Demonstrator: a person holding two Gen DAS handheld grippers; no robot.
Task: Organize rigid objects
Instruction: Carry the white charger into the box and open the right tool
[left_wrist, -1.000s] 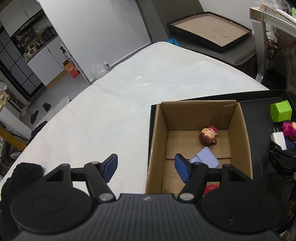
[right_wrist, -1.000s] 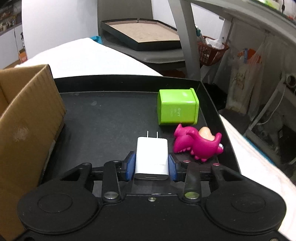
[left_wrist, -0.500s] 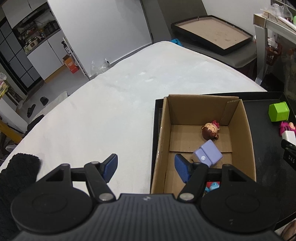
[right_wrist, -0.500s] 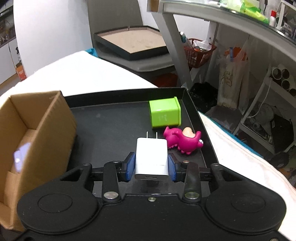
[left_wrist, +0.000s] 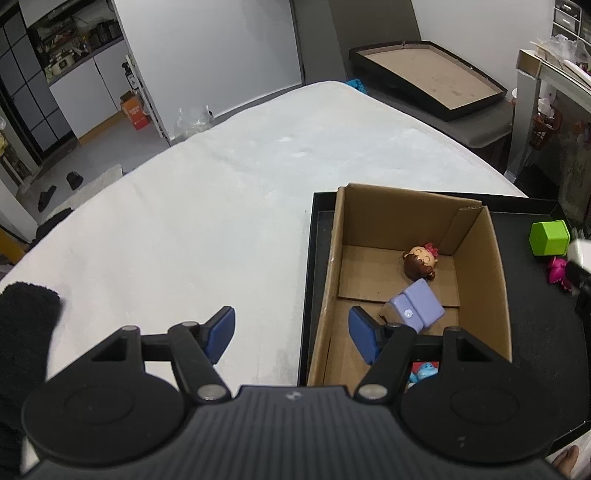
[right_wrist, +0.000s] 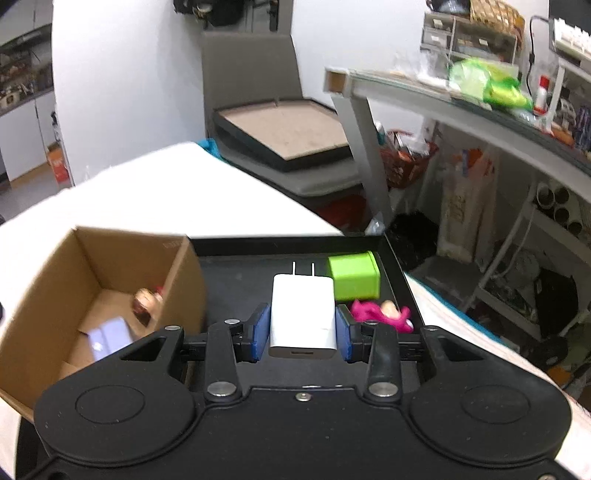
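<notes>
1. The white table top (left_wrist: 207, 206) is bare over its whole left and far side, with wide free room there; its edge curves round at the far end.
2. A black tray (right_wrist: 236, 291) sits on the table's right part; its raised rim bounds the floor on all sides.
3. A cardboard box (left_wrist: 476, 236), open at the top, stands in the tray's left half against the left rim. Inside lie a doll head (left_wrist: 421, 260), a lilac block (left_wrist: 415, 306) and a blue figure (left_wrist: 424, 371).
4. A green cube (right_wrist: 354, 276) and a pink toy (right_wrist: 380, 314) crowd the tray's right rim.
5. The right gripper (right_wrist: 302, 328) is clamped on a white charger (right_wrist: 303, 314), prongs forward, lifted above the tray floor.
6. The left gripper (left_wrist: 291, 332) stands apart and empty, straddling the box's left wall.
</notes>
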